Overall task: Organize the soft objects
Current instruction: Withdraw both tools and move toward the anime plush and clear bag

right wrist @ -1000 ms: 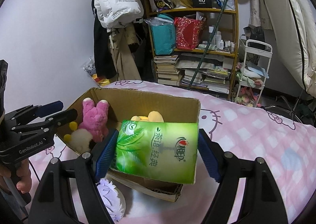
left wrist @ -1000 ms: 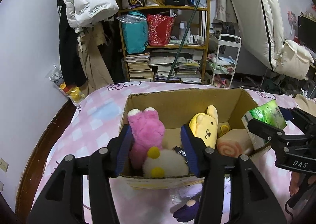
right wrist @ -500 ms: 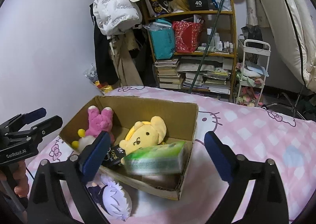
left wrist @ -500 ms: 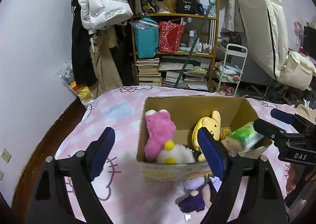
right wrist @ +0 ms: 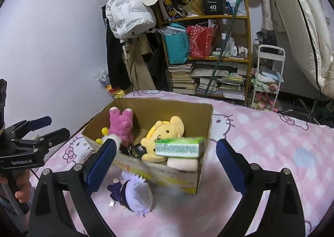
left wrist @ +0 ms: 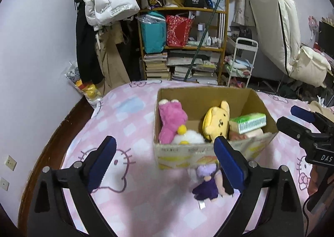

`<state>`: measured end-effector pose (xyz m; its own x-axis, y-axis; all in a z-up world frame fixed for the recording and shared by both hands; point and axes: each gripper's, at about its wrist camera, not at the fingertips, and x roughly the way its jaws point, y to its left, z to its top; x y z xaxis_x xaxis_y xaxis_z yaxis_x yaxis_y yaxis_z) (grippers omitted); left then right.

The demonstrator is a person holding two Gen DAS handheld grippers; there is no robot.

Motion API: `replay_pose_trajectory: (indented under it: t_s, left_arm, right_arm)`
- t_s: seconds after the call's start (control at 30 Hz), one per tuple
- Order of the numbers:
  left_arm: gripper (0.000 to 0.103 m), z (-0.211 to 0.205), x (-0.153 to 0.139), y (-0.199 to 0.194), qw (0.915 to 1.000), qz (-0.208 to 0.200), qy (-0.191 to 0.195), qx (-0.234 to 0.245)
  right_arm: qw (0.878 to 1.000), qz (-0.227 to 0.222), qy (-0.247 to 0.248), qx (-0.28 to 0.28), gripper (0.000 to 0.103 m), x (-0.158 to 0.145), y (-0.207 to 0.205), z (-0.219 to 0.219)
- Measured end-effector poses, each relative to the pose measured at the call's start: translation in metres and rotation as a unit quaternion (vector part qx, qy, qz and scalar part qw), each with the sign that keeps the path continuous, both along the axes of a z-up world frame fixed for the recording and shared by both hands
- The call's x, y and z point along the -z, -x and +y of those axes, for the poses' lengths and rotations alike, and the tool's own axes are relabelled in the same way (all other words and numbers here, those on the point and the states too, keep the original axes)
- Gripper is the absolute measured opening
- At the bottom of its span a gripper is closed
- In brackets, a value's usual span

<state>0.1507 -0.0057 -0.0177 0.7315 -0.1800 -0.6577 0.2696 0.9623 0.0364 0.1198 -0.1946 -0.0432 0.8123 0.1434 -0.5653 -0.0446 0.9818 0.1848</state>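
1. A second ago my right gripper (right wrist: 166,159) clamped the green plastic-wrapped tissue pack (right wrist: 179,147); now it stands wide apart, empty, and the pack lies in the brown cardboard box (right wrist: 206,124).
2. My left gripper (left wrist: 165,158), earlier around the fluffy pink plush toy (left wrist: 170,121), is opening, nothing between.
3. A purple-haired soft doll (left wrist: 205,182) lies on the pink checked bed (left wrist: 129,115), at the box's 6 o'clock.

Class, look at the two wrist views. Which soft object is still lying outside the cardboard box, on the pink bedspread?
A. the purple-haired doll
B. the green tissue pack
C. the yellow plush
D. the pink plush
A. The purple-haired doll lies on the bedspread in front of the cardboard box, while the pink plush, the yellow plush and the green tissue pack all sit inside it.
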Motion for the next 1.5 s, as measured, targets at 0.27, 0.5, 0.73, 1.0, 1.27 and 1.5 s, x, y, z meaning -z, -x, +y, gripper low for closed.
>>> replay_pose_trajectory:
  t_s: [0.27, 0.5, 0.73, 1.0, 1.27, 1.5]
  left_arm:
    - [0.093, 0.001, 0.012, 0.009, 0.9995, 0.026, -0.02, -0.004]
    - [0.093, 0.003, 0.023, 0.002, 0.999, 0.042, -0.014, -0.008]
    - [0.093, 0.003, 0.041, -0.015, 0.9979, 0.065, 0.005, -0.003]
    - [0.093, -0.006, 0.063, -0.034, 0.9952, 0.095, 0.022, 0.01]
    - [0.093, -0.013, 0.07, -0.042, 0.9939, 0.106, 0.025, 0.017]
    - [0.093, -0.02, 0.08, -0.045, 0.9933, 0.114, 0.012, 0.02]
  right_arm:
    - [1.0, 0.027, 0.002, -0.008, 0.1, 0.013, 0.006, 0.005]
    - [0.999, 0.045, 0.01, -0.021, 0.101, 0.026, 0.005, 0.015]
    - [0.997, 0.069, 0.015, -0.034, 0.1, 0.045, -0.001, 0.023]
    - [0.994, 0.103, 0.008, -0.045, 0.1, 0.07, -0.012, 0.029]
    - [0.988, 0.148, 0.003, -0.052, 0.1, 0.094, -0.024, 0.03]
    - [0.985, 0.164, -0.015, -0.057, 0.1, 0.106, -0.031, 0.032]
